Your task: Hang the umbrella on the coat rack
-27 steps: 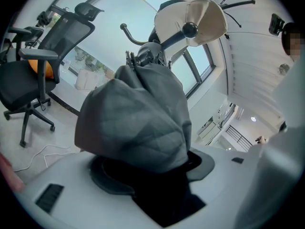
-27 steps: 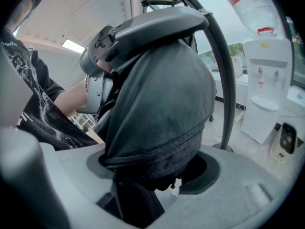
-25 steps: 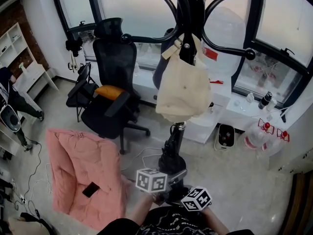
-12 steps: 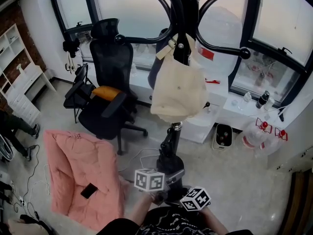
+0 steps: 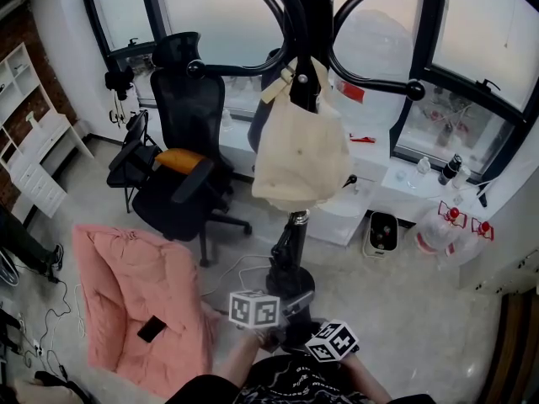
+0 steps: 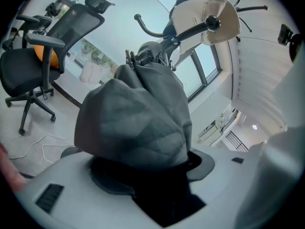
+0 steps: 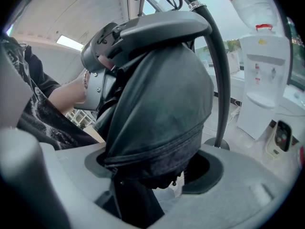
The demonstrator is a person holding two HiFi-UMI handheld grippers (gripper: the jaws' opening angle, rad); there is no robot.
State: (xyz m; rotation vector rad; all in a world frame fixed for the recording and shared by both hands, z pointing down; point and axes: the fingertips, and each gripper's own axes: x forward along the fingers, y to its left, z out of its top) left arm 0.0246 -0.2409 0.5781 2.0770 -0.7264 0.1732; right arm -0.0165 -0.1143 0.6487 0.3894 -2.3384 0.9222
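Presently your left gripper (image 6: 147, 171) clamps the umbrella (image 6: 138, 123), its fabric soft and slippery; your right gripper (image 7: 152, 175) is opening around it. Probably light, floppy: hold the stiff core.

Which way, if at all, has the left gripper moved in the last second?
No. The left gripper sits just below and left of the coat rack base, as it did before. Only the whole head view has slid slightly leftward.
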